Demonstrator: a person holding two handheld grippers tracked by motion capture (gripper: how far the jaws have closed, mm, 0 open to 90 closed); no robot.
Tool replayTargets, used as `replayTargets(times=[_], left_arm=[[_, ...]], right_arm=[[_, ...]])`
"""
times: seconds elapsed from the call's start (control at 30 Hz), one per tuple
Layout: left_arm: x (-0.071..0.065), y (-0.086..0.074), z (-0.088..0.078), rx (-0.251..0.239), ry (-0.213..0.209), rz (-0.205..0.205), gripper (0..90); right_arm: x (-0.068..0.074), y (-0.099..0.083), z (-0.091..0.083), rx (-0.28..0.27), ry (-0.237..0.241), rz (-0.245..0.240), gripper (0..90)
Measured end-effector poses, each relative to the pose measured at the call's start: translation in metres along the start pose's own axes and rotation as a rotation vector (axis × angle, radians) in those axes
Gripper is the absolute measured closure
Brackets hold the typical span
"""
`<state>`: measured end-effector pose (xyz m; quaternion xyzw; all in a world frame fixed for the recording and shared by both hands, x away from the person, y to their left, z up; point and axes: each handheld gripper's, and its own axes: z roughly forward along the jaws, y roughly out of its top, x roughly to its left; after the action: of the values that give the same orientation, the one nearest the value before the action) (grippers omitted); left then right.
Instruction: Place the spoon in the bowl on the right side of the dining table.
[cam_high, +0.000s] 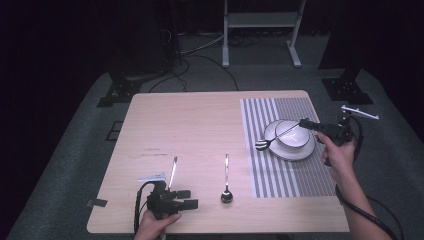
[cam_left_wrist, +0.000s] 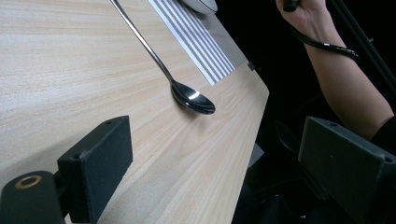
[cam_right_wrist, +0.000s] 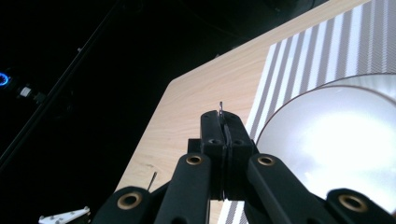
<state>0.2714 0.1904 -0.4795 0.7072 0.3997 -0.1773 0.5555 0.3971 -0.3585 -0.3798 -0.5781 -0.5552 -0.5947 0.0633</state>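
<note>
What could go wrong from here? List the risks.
1. The right gripper pinches the fork only at its handle tip, so the fork could pivot or slip out.
2. The fork's head hangs over the plate rim beside the bowl; a careless lowering might knock the dishes.
3. The left gripper sits open near the table edge, close to the spoon and knife; a sweep could push them.

Light wooden table (cam_high: 200, 130) is carrying a striped placemat (cam_high: 285, 170) at frame right, a spoon (cam_high: 226, 180) lying bottom center, a knife (cam_high: 173, 171) lying lower left.
</note>
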Motion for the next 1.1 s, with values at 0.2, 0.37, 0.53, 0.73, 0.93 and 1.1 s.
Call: replayTargets(times=[0.2, 0.37, 0.53, 0.73, 0.93, 1.1], left_arm=[[0.000, 0.000, 0.000, 0.002, 0.000, 0.000, 8.5], [0.000, 0.000, 0.000, -0.002, 0.001, 0.002, 8.5], [-0.001, 0.000, 0.000, 0.002, 0.001, 0.002, 8.4], [0.000, 0.000, 0.000, -0.002, 0.002, 0.005, 8.4], [0.000, 0.000, 0.000, -0.003, 0.001, 0.005, 8.5], [0.000, 0.000, 0.000, -0.002, 0.002, 0.005, 8.5]], right_arm=[[-0.005, 0.004, -0.007, -0.023, -0.020, 0.010, 89.1], [-0.008, 0.006, -0.013, -0.046, -0.043, 0.020, 89.1], [-0.010, 0.007, -0.018, -0.059, -0.053, 0.022, 89.1], [-0.012, 0.010, -0.023, -0.074, -0.065, 0.025, 89.1], [-0.015, 0.011, -0.026, -0.094, -0.081, 0.032, 89.1], [-0.018, 0.011, -0.030, -0.115, -0.093, 0.033, 89.1]])
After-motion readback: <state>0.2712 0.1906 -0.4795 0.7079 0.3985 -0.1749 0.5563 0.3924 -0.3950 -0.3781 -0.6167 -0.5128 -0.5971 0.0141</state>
